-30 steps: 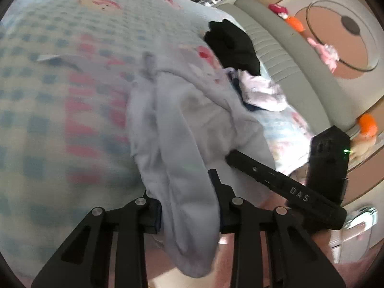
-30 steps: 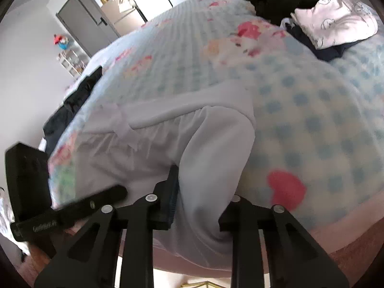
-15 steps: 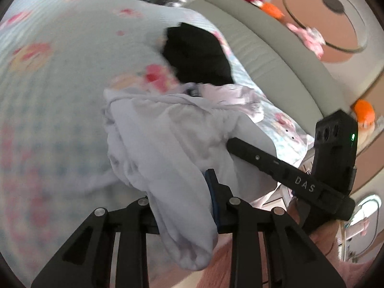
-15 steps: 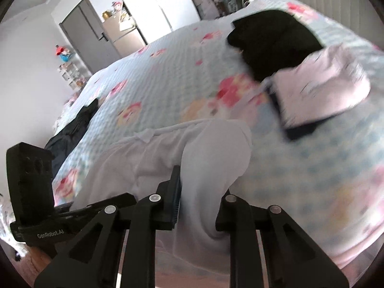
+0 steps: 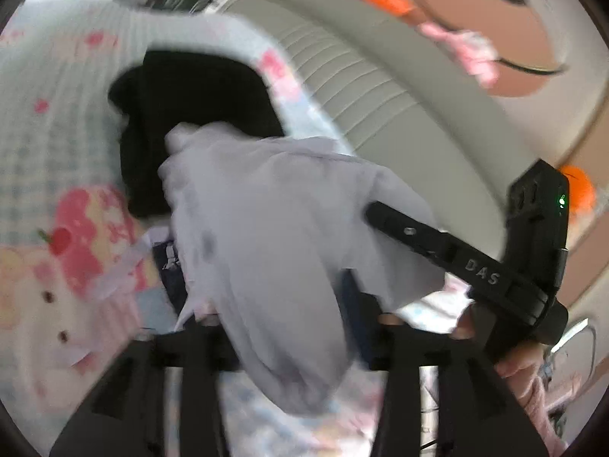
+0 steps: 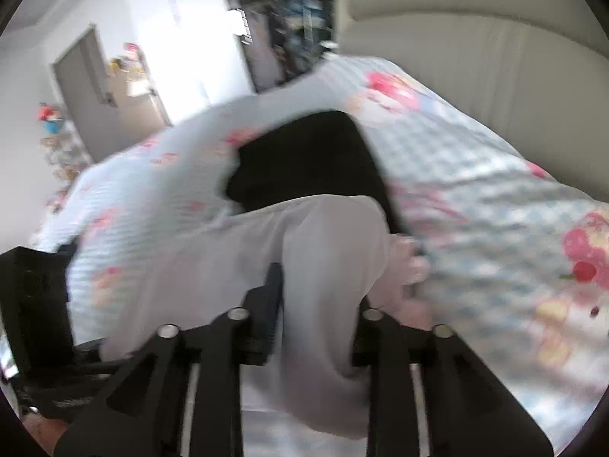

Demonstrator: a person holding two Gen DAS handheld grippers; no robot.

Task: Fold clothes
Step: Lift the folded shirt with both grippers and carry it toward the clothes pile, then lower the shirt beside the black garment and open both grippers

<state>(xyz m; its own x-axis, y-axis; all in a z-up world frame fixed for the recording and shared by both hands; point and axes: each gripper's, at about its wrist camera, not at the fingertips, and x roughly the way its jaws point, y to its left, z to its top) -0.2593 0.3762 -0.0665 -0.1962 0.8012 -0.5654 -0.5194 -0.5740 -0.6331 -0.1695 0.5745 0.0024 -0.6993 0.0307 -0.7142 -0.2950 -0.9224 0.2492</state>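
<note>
**Bedroom, daylit**

Bed (image 6: 475,175) w/ blue-checked floral cover filled most of both views. Padded grey headboard (image 5: 399,87) ran behind it. Grey door (image 6: 99,99) stood in white wall (image 6: 23,87), cluttered shelves (image 6: 297,38) beside bright opening. Both views motion-blurred.

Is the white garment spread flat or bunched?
Bunched: the white garment hangs crumpled between both tongs, lifted over the bed.

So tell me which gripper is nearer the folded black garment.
Hard to separate. Left gripper and right gripper each clamp the white garment, with the black garment just beyond their fingertips in both views.
</note>
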